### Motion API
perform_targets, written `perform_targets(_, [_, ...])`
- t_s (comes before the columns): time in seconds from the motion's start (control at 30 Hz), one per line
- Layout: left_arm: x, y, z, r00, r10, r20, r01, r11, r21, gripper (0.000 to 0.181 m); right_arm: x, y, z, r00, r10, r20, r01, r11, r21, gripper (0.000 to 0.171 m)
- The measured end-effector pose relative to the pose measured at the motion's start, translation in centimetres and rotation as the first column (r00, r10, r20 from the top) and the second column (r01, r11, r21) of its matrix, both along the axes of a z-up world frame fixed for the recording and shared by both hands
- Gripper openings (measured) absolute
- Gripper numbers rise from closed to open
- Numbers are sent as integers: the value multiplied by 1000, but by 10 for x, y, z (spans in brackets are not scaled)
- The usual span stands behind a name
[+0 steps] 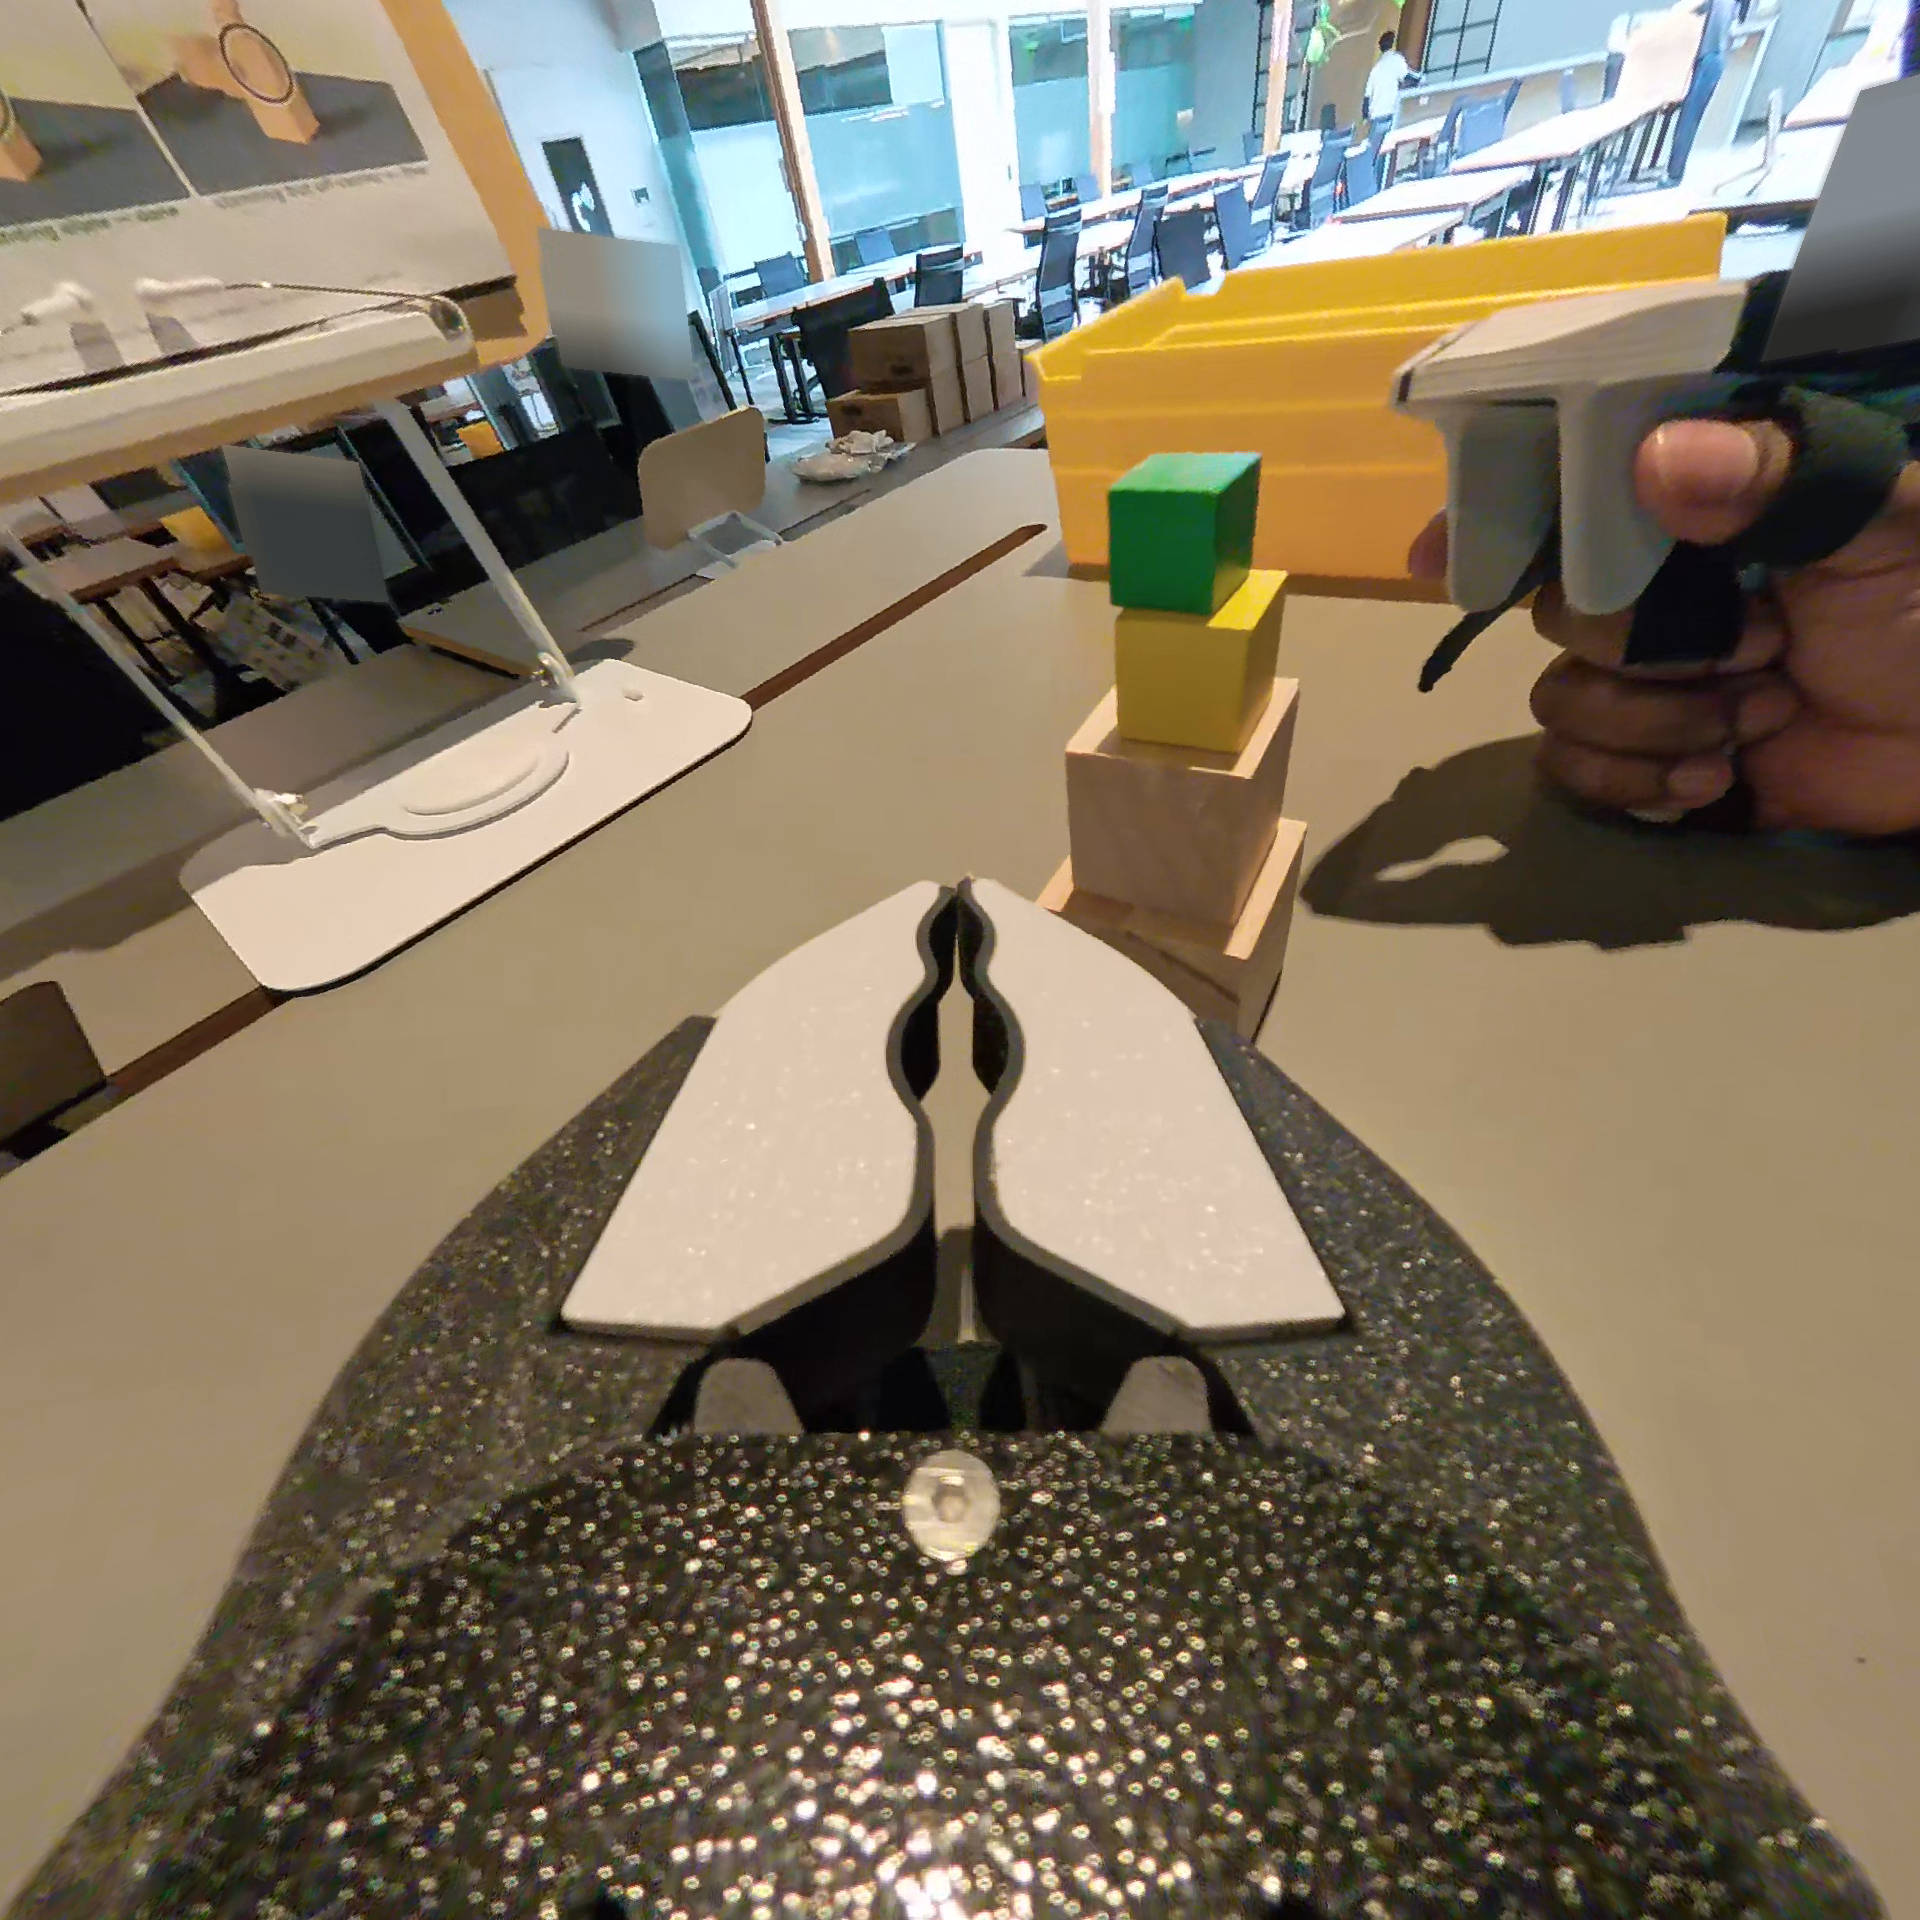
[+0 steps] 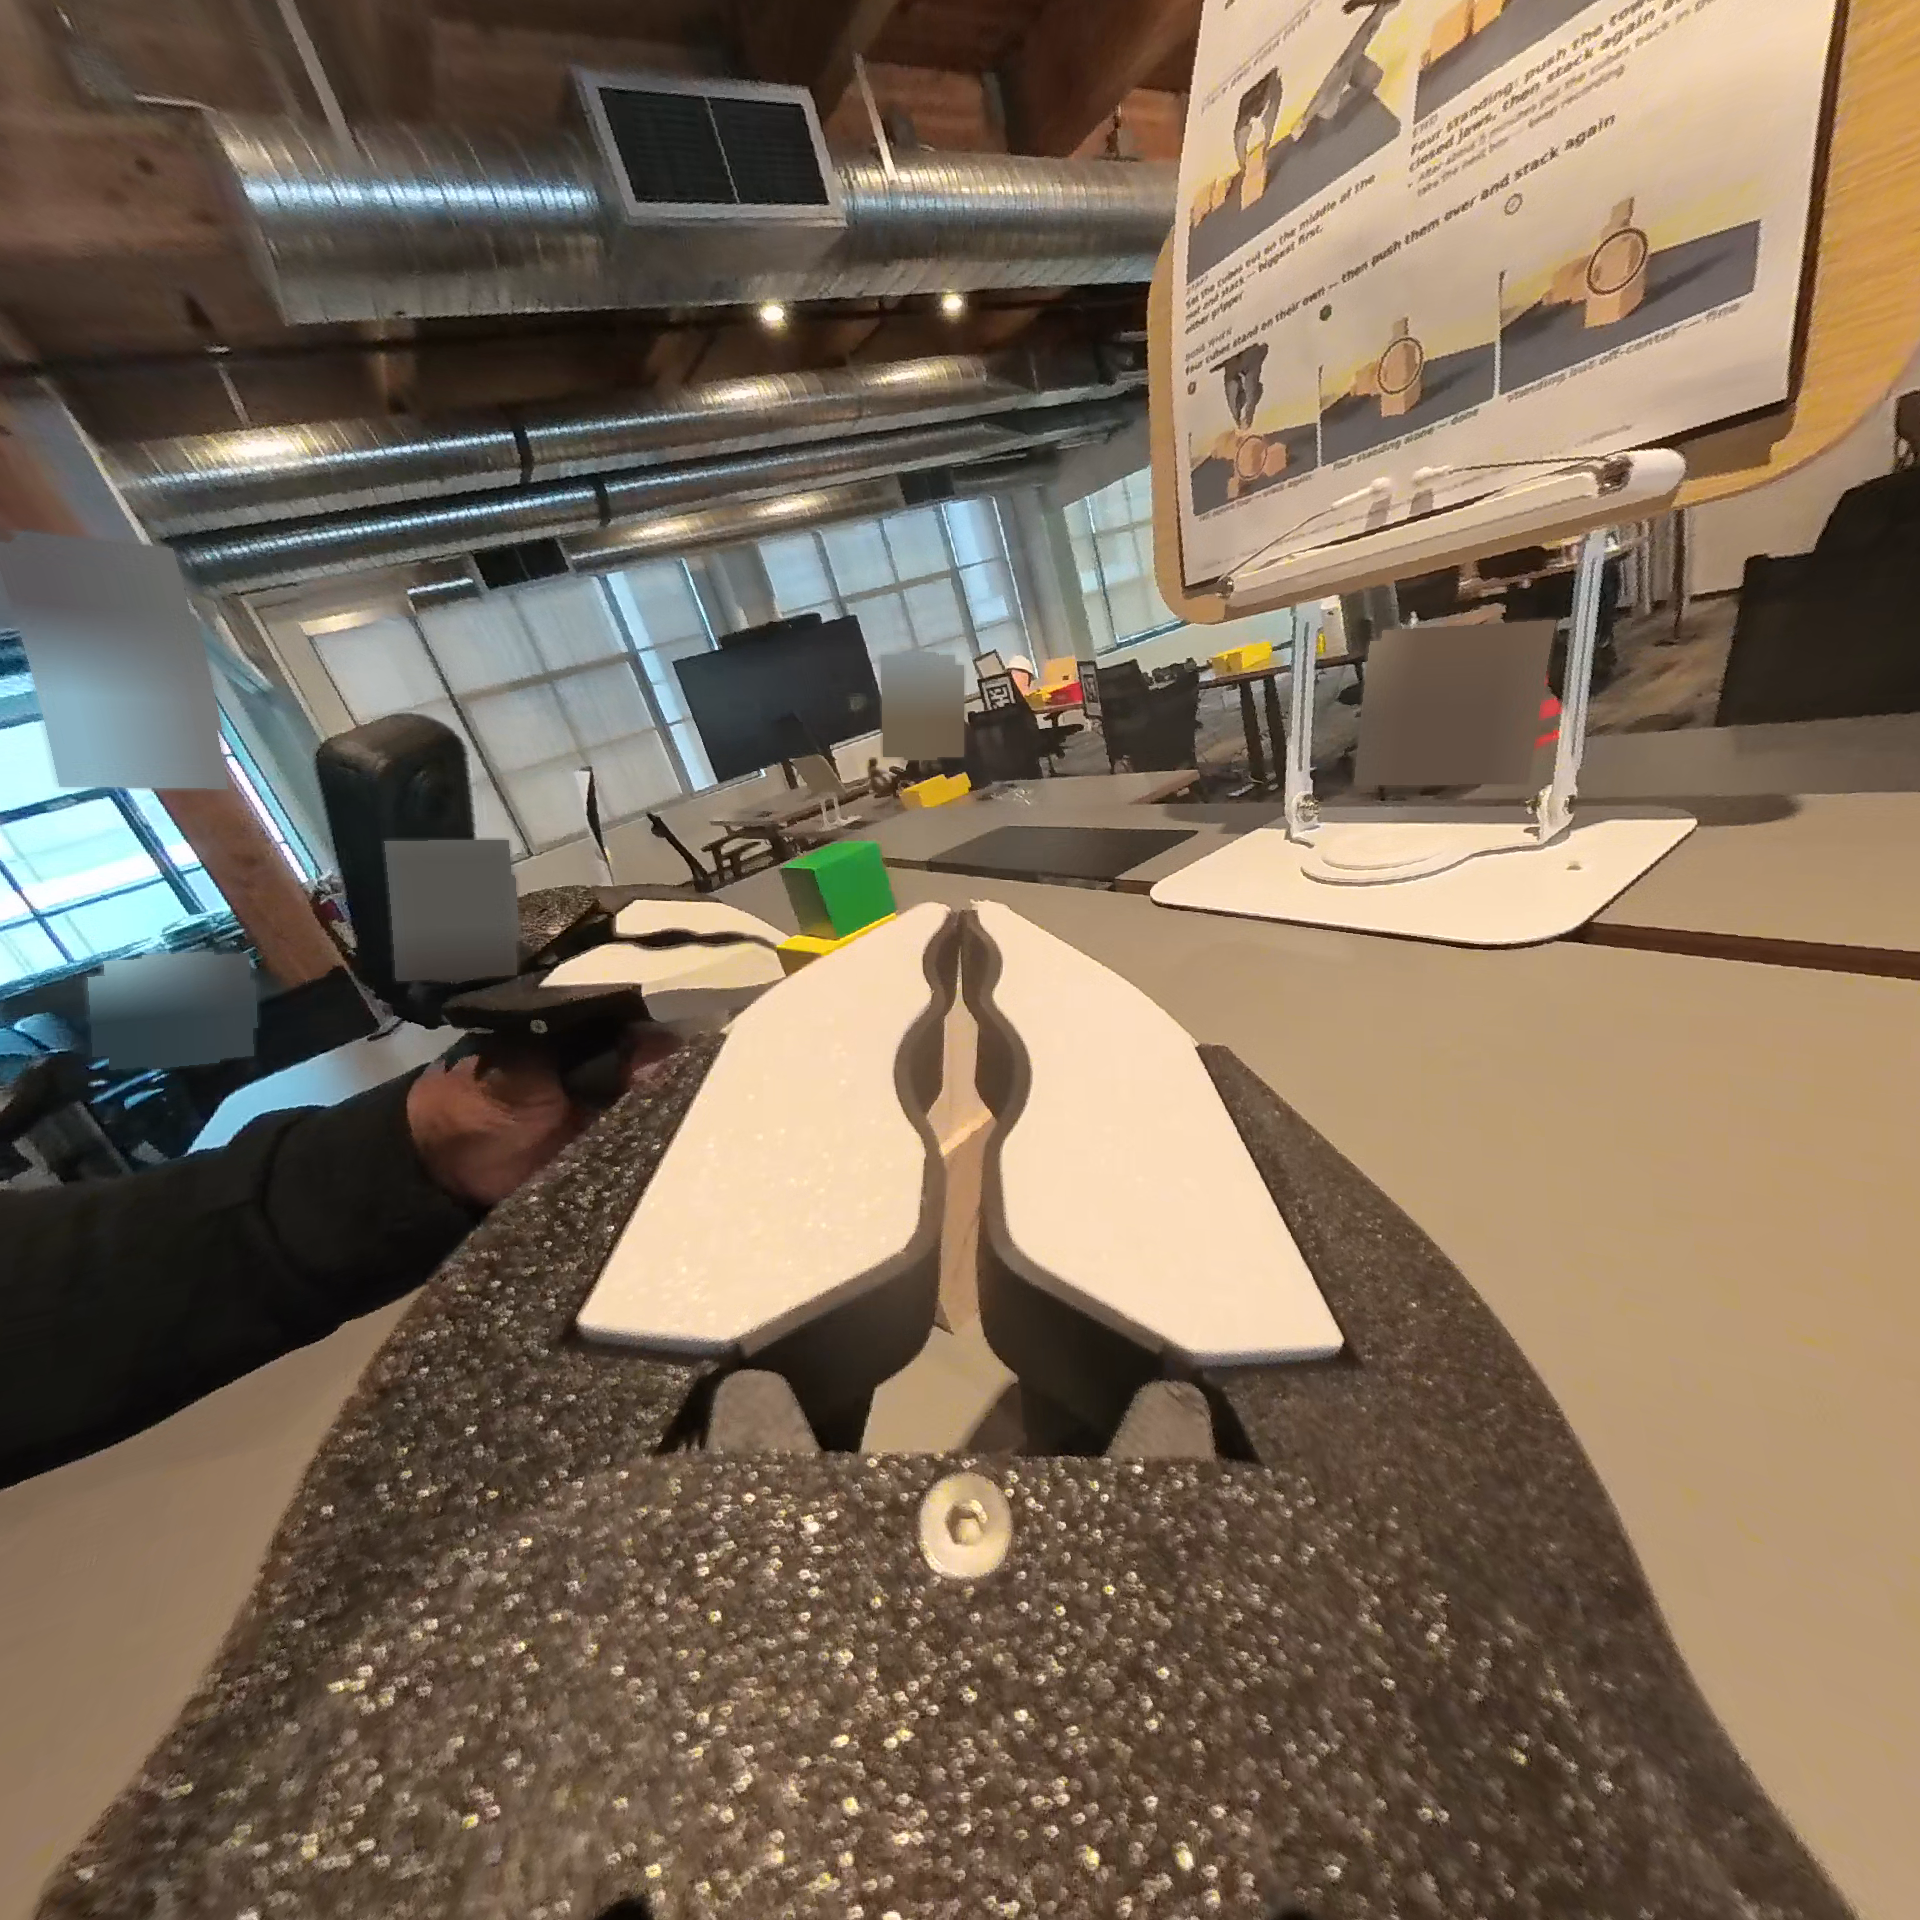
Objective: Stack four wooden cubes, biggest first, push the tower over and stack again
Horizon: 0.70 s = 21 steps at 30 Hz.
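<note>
Tower of four stands on the desk; both grippers closed, empty: left gripper just beside its base, right gripper near; next, a sideways push.

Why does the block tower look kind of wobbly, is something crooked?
Yes. The yellow cube and green cube sit twisted and off-centre on the wooden cube below, so their edges don't line up. All four are stacked, and nothing has fallen.

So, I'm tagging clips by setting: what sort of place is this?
Probably an open-plan office or lab workspace: rows of long desks with office chairs, exposed ceiling ducts, and a large monitor before wide windows.
</note>
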State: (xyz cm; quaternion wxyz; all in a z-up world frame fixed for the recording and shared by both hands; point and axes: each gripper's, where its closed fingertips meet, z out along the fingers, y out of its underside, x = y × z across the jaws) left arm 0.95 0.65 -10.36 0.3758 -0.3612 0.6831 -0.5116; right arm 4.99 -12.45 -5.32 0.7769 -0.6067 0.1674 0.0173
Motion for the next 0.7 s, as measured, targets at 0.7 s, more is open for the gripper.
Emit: perform_targets(0.7, [7, 26, 9, 997, 30, -67, -47, 966, -253, 12, -28, 38, -31, 951, -267, 156, 303, 904, -301, 46])
